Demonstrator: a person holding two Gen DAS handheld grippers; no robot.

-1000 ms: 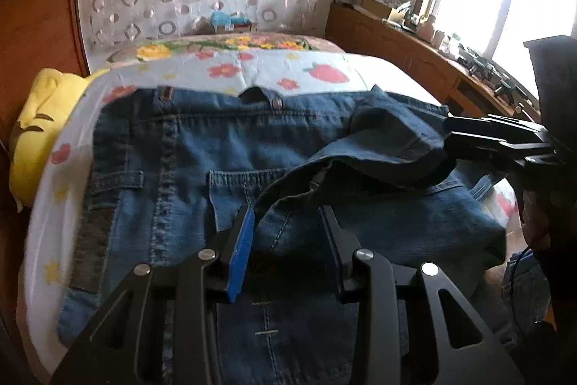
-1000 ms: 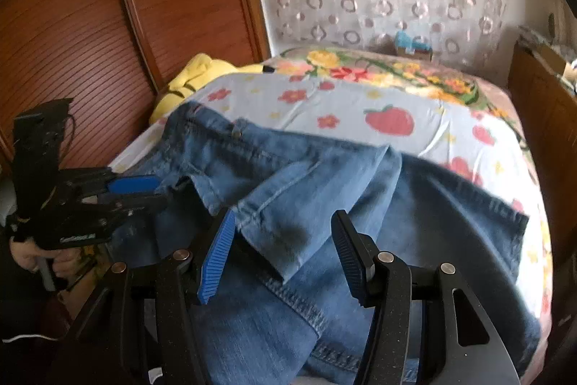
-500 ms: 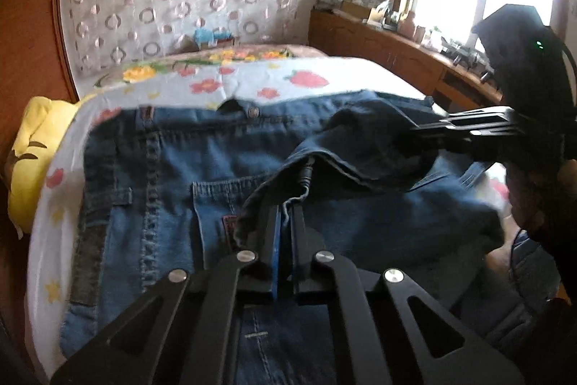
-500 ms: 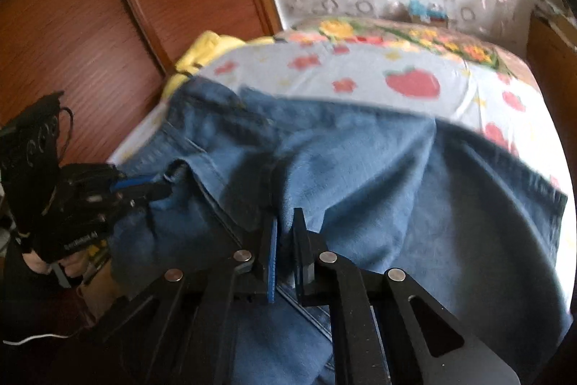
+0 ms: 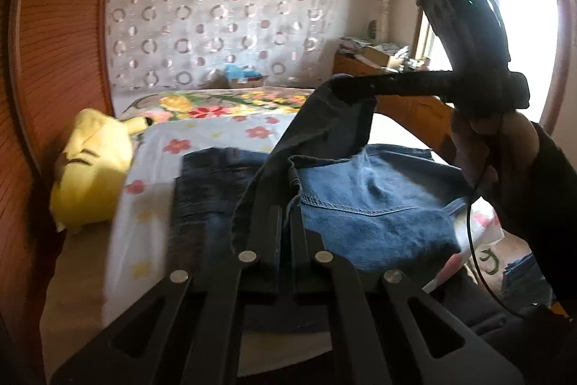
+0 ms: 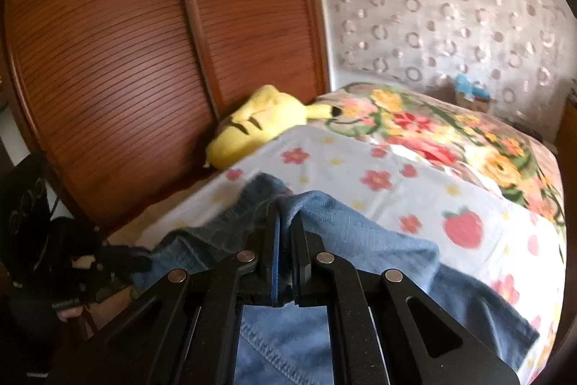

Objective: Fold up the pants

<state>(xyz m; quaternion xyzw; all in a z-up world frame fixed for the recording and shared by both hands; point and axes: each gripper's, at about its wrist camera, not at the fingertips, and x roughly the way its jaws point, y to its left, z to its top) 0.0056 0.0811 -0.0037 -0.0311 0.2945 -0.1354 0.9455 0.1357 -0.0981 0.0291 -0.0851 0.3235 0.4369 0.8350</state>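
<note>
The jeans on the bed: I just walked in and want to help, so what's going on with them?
A person is folding the jeans on the bed with two handheld grippers. The left gripper and right gripper are each shut on a fold of denim and hold it raised above the mattress. The rest lies rumpled, so the fold isn't finished.

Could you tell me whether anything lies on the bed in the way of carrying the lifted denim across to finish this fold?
Nothing visible does. Both grippers, left and right, are shut on the jeans. The floral sheet ahead is bare. The yellow plush sits off at the bed's edge by the wardrobe.
</note>
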